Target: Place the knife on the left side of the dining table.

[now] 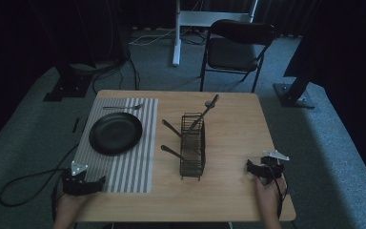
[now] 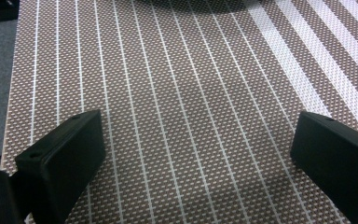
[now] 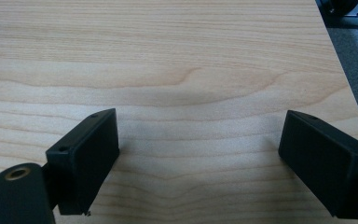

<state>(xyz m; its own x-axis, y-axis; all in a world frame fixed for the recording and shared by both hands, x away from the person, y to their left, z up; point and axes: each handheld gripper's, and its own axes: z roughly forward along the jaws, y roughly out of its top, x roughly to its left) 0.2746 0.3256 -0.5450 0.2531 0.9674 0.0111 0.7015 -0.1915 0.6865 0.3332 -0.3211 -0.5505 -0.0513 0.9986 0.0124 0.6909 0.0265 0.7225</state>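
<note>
A: The left gripper (image 1: 95,182) sits over the near corner of the striped placemat (image 1: 134,164), jaws spread wide with nothing between them; the right gripper (image 1: 253,168) rests low over bare wood near the table's (image 1: 228,195) right edge, jaws likewise apart and empty

B: And the tableware?

A: A black plate (image 1: 115,133) lies on the placemat, a spoon (image 1: 123,107) on the mat just beyond it; a wire rack (image 1: 192,145) stands mid-table between the two hands, well apart from both, with dark-handled utensils (image 1: 204,112) poking out of it; a folding chair (image 1: 236,50) stands beyond the table
</note>
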